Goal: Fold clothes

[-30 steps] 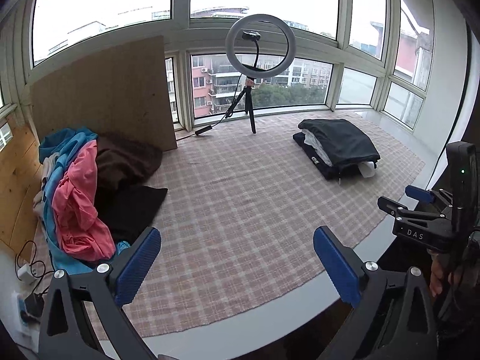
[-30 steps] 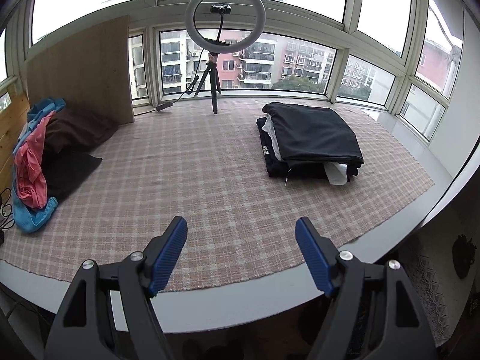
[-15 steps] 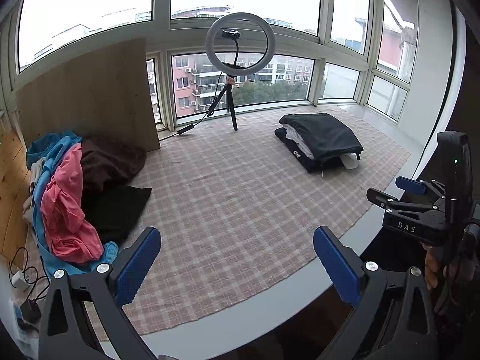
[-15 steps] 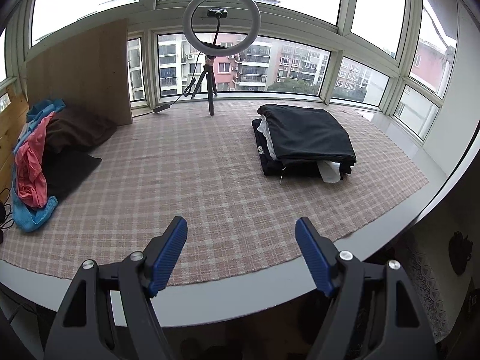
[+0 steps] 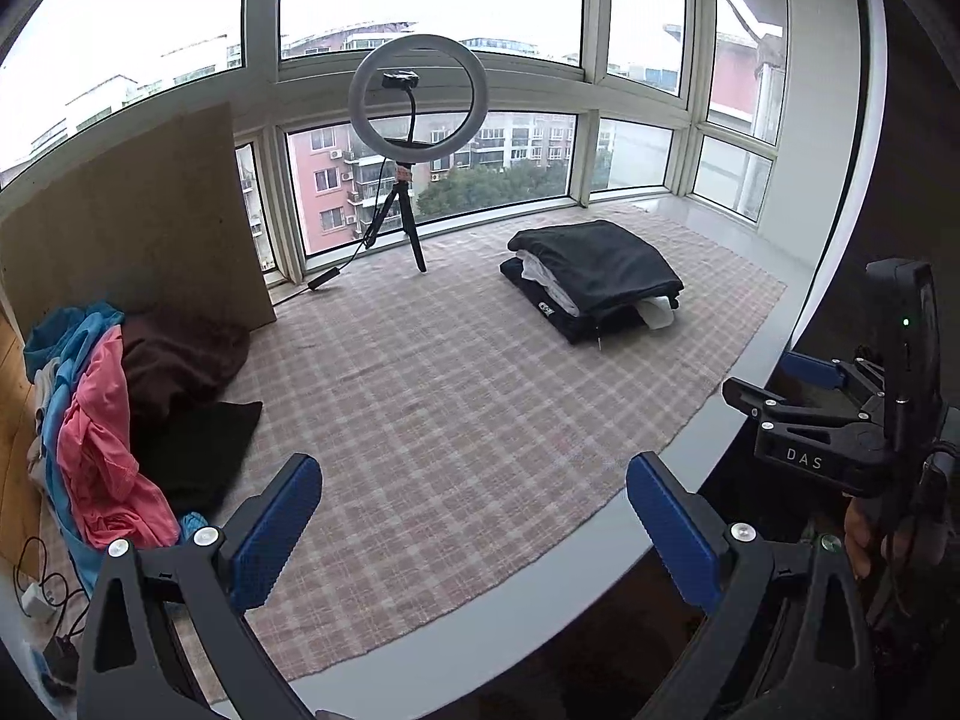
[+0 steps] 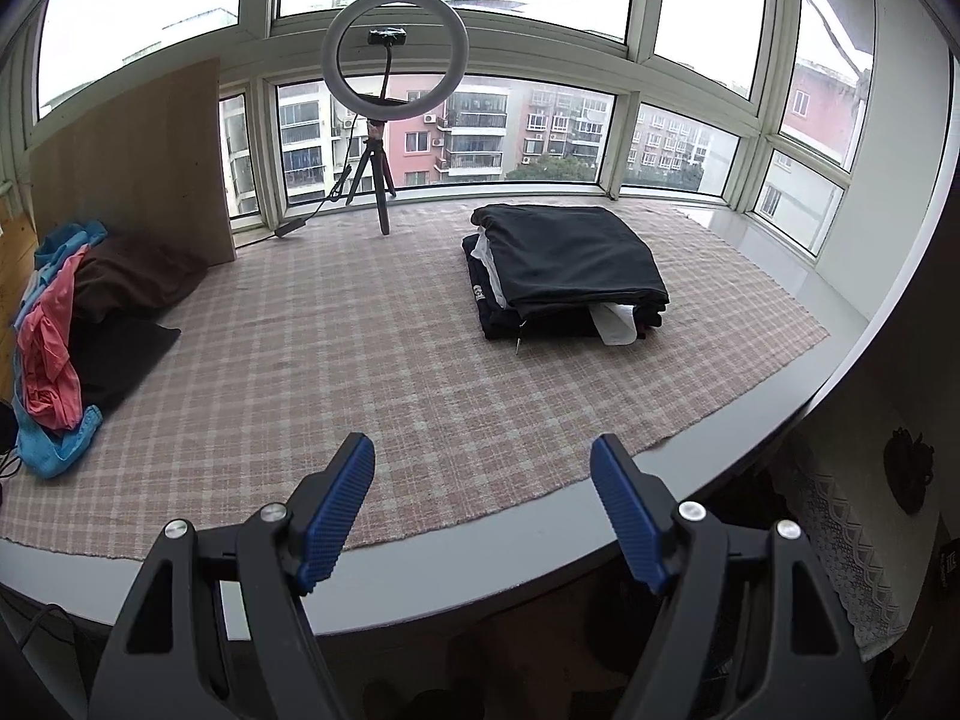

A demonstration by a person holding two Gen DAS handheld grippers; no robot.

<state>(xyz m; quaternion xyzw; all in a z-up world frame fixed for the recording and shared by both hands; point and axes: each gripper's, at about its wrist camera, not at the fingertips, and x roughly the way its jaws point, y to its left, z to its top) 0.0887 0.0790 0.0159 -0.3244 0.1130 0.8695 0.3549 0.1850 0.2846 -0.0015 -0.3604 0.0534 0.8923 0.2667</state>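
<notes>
Clothes (image 5: 108, 420) lay heaped at the counter's (image 6: 420, 570) left end, nearer the left tool (image 5: 474, 531). Both it and the right tool (image 6: 483, 516) gaped empty.

A ring light (image 6: 393, 54) stands beside a leaning board (image 6: 129, 162).

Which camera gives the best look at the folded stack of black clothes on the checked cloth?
The right wrist view: the folded stack of black clothes sits nearer and larger, its white layers showing. In the left wrist view the same stack lies farther off and looks smaller.
</notes>
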